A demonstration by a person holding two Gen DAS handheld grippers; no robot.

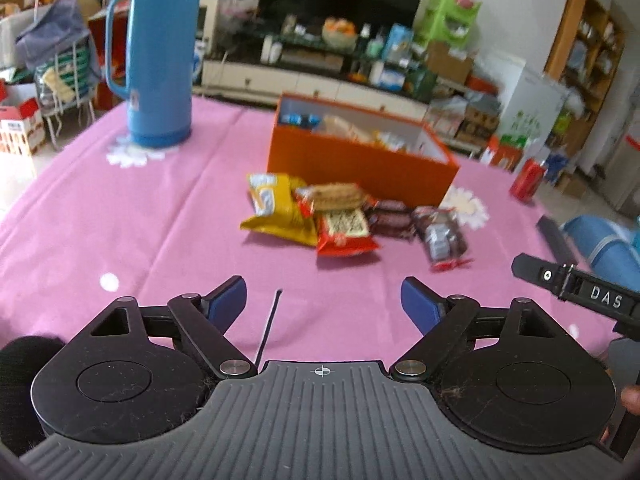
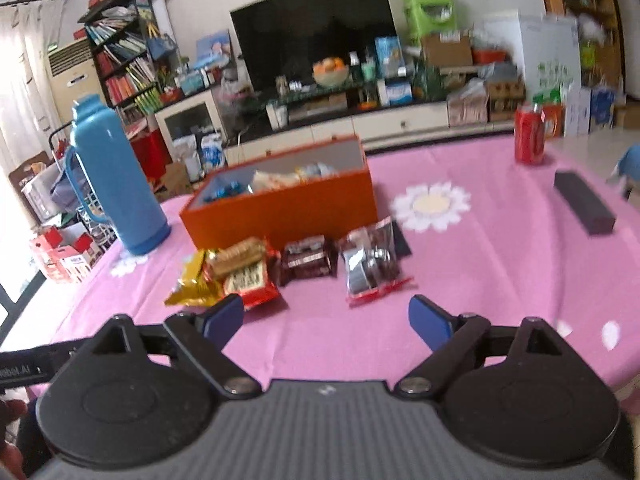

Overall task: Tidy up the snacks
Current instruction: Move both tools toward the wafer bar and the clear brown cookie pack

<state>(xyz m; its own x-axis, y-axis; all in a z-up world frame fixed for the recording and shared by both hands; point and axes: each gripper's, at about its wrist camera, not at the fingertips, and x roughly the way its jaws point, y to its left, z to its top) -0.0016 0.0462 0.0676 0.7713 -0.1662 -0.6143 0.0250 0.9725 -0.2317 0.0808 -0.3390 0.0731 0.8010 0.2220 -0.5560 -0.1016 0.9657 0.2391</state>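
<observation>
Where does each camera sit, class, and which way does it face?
Left wrist: rides the left tool, facing the snack pile and orange box; gloved hand shows lower left.
Right wrist: rides the right tool, same aim from further right; fingers show lower left.
Shared: snacks, box, blue thermos, pink tablecloth.

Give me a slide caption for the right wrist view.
Open right gripper faces loose snack packs before the orange box on a pink tablecloth.

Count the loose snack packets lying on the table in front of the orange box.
5: yellow bag leftmost, biscuit pack atop the red packet, dark chocolate pack, clear-wrapped cookie pack rightmost. Overlaps may hide more.
</observation>
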